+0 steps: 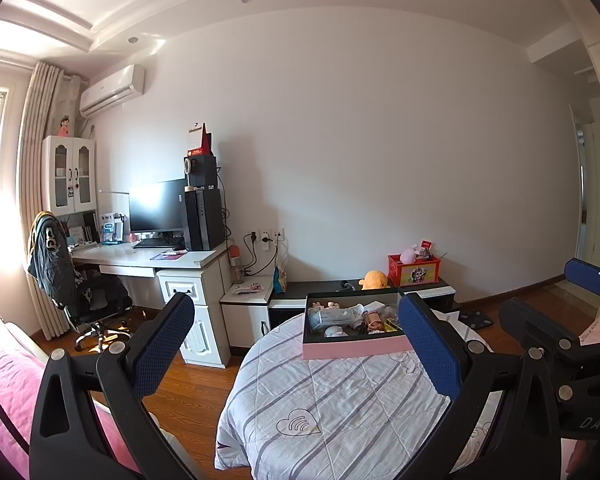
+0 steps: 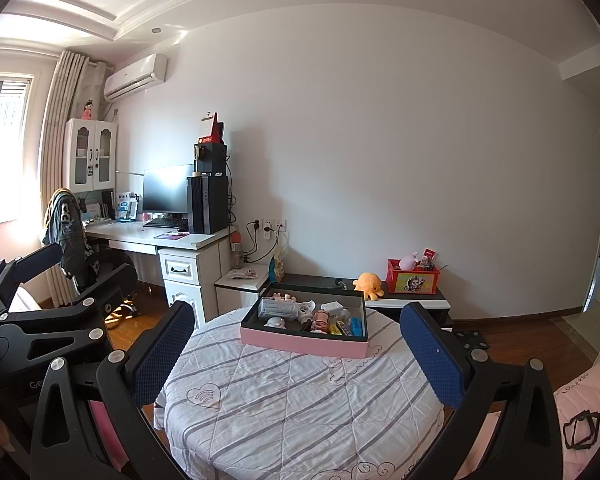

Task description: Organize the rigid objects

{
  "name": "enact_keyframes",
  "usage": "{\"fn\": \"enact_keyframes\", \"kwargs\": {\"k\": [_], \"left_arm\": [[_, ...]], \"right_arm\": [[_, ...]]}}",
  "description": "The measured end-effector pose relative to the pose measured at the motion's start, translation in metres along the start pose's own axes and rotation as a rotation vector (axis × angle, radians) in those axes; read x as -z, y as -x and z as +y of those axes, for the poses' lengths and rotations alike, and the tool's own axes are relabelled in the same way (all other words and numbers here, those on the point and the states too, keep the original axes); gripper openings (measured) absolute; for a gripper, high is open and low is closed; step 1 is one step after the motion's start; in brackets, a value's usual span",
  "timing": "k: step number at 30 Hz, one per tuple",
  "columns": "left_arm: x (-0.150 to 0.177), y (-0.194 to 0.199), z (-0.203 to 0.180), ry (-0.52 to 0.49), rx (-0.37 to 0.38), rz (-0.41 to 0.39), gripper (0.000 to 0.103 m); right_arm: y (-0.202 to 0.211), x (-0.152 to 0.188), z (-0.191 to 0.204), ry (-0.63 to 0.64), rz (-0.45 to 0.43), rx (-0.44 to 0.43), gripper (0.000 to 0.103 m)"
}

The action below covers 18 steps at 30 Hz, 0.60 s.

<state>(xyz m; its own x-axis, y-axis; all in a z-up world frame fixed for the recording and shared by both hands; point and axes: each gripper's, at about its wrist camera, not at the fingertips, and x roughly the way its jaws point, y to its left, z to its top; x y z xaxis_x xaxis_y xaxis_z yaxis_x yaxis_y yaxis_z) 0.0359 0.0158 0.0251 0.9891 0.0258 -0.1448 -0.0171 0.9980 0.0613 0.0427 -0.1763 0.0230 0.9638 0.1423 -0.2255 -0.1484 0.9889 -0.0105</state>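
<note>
Both wrist views toward pink box (image 1: 356, 346) (image 2: 302, 342)

Pink box (image 2: 303, 345) (black inside), white quilt (image 2: 300, 408) with grey stripes, orange plush (image 2: 366, 282), red crate (image 2: 413, 279).

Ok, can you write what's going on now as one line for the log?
phase: start | left gripper: open, empty | right gripper: open, empty | pink box: on round quilted table, full of small things, untouched

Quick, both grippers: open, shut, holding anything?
Left gripper: open, holding nothing, above the quilt, short of the pink box.
Right gripper: open, holding nothing.
</note>
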Motion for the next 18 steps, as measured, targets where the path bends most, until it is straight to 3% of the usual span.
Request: {"fn": "enact_keyframes", "kwargs": {"k": [18], "left_arm": [[0.0032,-0.0009,-0.0051,-0.004,0.0,-0.003,0.103]], "right_arm": [[0.0036,0.0025,-0.0008,-0.002,-0.004,-0.002,0.103]]}}
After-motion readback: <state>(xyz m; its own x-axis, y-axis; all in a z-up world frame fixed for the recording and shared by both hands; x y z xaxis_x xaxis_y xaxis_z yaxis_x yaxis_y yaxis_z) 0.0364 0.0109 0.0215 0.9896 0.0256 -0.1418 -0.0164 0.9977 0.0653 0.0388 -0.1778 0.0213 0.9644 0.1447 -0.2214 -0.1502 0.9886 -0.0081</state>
